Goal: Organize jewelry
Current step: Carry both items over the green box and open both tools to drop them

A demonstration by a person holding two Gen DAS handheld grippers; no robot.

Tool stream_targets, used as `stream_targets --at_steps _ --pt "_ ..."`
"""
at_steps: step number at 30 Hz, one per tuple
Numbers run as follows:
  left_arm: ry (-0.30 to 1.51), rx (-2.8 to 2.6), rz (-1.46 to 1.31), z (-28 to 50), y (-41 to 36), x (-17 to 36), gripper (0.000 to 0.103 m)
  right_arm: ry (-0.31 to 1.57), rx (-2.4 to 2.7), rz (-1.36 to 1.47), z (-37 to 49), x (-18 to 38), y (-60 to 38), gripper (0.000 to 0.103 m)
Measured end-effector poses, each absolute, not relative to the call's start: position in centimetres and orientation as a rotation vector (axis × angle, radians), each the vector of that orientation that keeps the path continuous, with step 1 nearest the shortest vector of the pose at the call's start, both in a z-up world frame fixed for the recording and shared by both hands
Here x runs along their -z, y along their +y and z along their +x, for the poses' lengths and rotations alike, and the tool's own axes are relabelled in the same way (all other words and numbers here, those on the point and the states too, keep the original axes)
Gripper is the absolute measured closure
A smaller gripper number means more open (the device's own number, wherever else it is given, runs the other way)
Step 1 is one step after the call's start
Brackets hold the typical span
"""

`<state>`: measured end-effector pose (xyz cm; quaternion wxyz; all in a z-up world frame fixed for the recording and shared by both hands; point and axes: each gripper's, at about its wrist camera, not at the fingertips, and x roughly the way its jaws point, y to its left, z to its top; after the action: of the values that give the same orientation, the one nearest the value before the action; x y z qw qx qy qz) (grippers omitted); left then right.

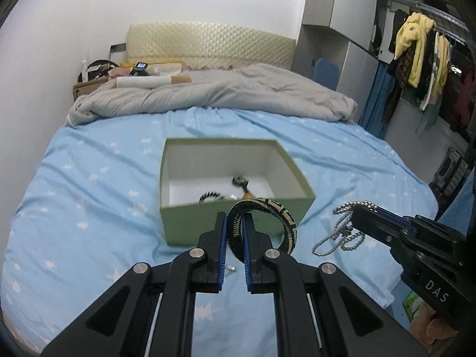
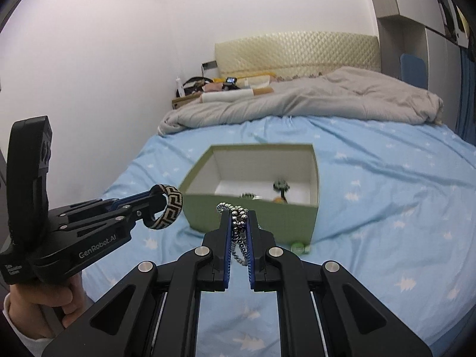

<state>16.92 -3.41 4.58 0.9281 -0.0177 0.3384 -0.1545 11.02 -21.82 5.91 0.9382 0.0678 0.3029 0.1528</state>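
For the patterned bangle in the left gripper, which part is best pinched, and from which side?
Pinch across the band wall, one finger inside the ring and one outside, as the left gripper does with the bangle. It is an open hoop, so its hole admits a finger. Coming from the near side leaves the rest hanging free toward the box.

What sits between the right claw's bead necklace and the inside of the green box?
Only the green box's near wall. In the right wrist view the bead necklace, pinched in the right claw, hangs just short of that wall, nothing else between.
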Motion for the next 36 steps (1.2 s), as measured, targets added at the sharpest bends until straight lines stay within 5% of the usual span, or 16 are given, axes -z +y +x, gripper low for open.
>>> stream_targets --at_steps 18,36 --pt "0.764 0.287 -0.061 29.0 -2.8 -7.5 0.095 0.61 -0.34 0.101 20.9 -10.9 -21.2 0.097" --pt "1.076 0.198 0.001 36.9 -4.0 2.6 0.095 0.98 -0.307 0.058 30.6 1.5 -21.4 0.097"
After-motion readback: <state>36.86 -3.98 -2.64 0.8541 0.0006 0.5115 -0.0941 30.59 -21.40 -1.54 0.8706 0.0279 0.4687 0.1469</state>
